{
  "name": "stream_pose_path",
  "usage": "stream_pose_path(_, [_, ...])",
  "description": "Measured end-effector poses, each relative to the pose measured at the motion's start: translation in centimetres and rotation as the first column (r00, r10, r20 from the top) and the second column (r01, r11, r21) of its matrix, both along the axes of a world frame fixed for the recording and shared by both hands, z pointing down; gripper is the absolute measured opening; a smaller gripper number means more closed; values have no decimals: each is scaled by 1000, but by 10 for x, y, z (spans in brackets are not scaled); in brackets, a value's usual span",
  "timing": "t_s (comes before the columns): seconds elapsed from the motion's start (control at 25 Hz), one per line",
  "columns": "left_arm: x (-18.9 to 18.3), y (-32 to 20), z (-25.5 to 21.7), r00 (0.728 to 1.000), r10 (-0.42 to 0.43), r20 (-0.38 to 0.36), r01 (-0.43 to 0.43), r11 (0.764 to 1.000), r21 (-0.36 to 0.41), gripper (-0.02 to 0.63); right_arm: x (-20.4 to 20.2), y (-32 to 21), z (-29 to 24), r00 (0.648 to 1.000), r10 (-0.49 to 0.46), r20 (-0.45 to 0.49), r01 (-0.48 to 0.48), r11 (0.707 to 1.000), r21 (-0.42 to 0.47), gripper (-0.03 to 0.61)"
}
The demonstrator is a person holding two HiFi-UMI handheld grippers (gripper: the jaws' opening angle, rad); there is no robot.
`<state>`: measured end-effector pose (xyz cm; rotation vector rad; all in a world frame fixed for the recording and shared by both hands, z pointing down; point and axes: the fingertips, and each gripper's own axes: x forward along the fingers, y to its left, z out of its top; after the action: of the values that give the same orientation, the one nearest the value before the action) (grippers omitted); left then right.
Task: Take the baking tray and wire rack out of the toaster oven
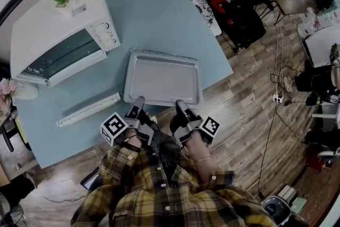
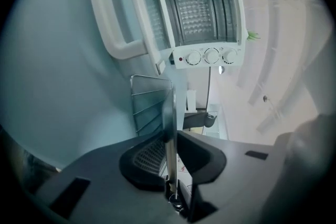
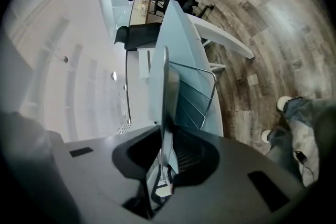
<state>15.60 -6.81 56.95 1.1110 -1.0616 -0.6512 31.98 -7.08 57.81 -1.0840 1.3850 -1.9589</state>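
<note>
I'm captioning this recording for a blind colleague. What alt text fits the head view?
A left hand-held gripper and a right hand-held gripper each clamp the near rim of a metal baking tray over a blue table. A white toaster oven, door open, stands at upper left.

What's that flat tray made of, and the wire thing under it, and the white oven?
Baking tray: bare metal by its look, dull grey with soft sheen; aluminium or steel, can't tell. Wire rack: thin bright rods, probably plated steel. Toaster oven: smooth white casing, likely painted metal; its door pane looks like tinted glass.
</note>
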Motion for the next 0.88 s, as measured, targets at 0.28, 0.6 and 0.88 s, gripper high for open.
stream_pose_path(0.28, [0,-5,16,1000,8,-17,-9,998,-61,60,0,-8,13,998,-38,-41,37,999,-27,71])
stream_pose_path(0.6, [-1,-1,38,999,31,-24,-34,985,-168,52,-3,-4,31,990,-127,-66,120,987,-106,73])
stream_pose_path(0.88, [-3,-2,39,999,35,-25,-39,986,-163,142,-10,-8,27,991,-134,4,134,985,-106,214])
